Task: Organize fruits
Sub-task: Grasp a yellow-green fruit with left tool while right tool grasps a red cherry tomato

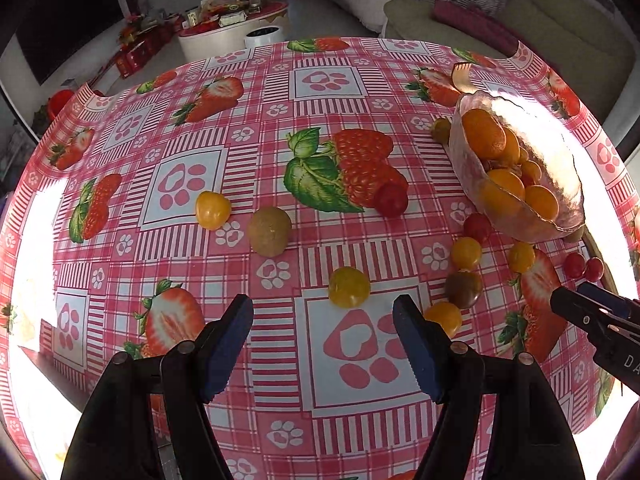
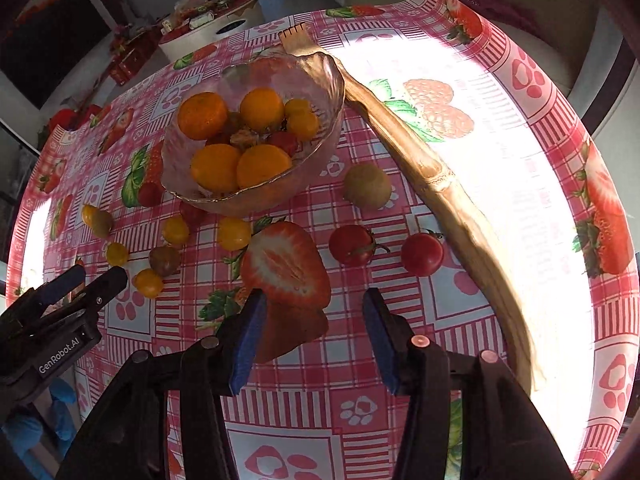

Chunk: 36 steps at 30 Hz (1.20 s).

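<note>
A glass bowl (image 2: 320, 80) holds oranges (image 2: 202, 115) and small tomatoes; it also shows in the left wrist view (image 1: 560, 152). Loose fruit lies around it: yellow tomatoes (image 1: 349, 286) (image 1: 212, 209), a kiwi (image 1: 269, 231), a red tomato (image 1: 392, 199), a dark tomato (image 1: 463, 289). In the right wrist view two red tomatoes (image 2: 352, 245) (image 2: 423, 254) and a kiwi (image 2: 368, 186) lie just ahead. My left gripper (image 1: 323, 344) is open and empty, just short of the yellow tomato. My right gripper (image 2: 314, 340) is open and empty, short of the red tomatoes.
A long bamboo back scratcher (image 2: 432, 176) lies diagonally right of the bowl. The round table wears a pink strawberry-print cloth (image 1: 336, 364). Strong sunlight washes out the right side. A sofa (image 1: 560, 28) and a cluttered coffee table (image 1: 232, 20) stand beyond.
</note>
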Tool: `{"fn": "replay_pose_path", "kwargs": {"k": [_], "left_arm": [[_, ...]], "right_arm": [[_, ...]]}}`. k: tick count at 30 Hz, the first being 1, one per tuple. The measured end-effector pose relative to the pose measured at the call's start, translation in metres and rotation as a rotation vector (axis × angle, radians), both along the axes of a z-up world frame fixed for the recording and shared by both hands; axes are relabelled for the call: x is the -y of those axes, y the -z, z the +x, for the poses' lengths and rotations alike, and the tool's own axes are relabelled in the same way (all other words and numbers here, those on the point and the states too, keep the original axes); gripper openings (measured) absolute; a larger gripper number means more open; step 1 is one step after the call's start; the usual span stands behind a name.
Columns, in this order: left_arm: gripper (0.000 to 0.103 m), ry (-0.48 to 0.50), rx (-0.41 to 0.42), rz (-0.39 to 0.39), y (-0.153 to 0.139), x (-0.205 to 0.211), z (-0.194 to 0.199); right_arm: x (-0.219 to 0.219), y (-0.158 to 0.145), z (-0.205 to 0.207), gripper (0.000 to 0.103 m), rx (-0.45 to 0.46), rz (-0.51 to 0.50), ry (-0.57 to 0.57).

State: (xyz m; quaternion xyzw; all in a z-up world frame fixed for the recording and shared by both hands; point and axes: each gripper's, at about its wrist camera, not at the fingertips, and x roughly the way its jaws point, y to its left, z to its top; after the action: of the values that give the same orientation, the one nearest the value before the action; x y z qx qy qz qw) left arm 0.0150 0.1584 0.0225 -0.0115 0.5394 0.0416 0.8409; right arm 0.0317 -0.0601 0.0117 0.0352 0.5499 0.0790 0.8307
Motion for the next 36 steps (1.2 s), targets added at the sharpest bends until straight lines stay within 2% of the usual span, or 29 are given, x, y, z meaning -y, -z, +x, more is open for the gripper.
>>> {"fn": "replay_pose_path", "kwargs": {"k": [1,2,5,7,9,11,12,13,20,26,28,30,32,36], "left_arm": [[0.072,0.002,-0.002,0.004,0.002,0.001,0.002],[0.065,0.005,-0.006,0.004,0.004,0.002,0.004],[0.061,0.009,0.009,0.002,0.003,0.005,0.007],[0.052,0.013,0.010,-0.011,0.002,0.007,0.009],[0.040,0.026,0.012,-0.017,0.001,0.010,0.011],[0.024,0.048,0.015,-0.017,0.001,0.015,0.012],[0.022,0.057,0.017,-0.017,0.001,0.017,0.012],[0.022,0.061,0.019,-0.015,0.001,0.018,0.012],[0.022,0.057,0.018,-0.041,0.001,0.015,0.009],[0.022,0.054,0.017,-0.044,0.001,0.014,0.009],[0.022,0.051,0.017,-0.049,0.001,0.013,0.009],[0.022,0.051,0.017,-0.047,0.000,0.013,0.009],[0.022,0.052,0.017,-0.046,0.000,0.013,0.009],[0.022,0.050,0.018,-0.044,0.001,0.013,0.010]], "right_arm": [[0.001,0.000,0.002,0.054,0.003,0.003,0.005],[-0.001,0.000,0.007,0.054,0.005,0.004,0.009],[0.000,0.000,0.013,0.053,0.015,0.006,0.018],[0.001,0.000,0.016,0.044,0.022,0.003,0.026],[0.004,0.000,0.018,0.028,0.024,0.010,0.039],[0.008,0.000,0.020,0.016,0.023,0.020,0.049],[0.010,0.001,0.021,0.010,0.021,0.030,0.051],[0.012,0.001,0.021,0.009,0.021,0.038,0.051],[0.014,0.002,0.017,0.009,0.014,0.051,0.018],[0.012,0.001,0.019,0.015,0.017,0.063,0.019],[0.010,0.001,0.022,0.021,0.021,0.062,0.018],[0.008,-0.001,0.024,0.035,0.031,0.052,0.022],[0.007,-0.001,0.027,0.040,0.041,0.040,0.032],[0.007,0.000,0.034,0.040,0.040,0.061,0.042]]}}
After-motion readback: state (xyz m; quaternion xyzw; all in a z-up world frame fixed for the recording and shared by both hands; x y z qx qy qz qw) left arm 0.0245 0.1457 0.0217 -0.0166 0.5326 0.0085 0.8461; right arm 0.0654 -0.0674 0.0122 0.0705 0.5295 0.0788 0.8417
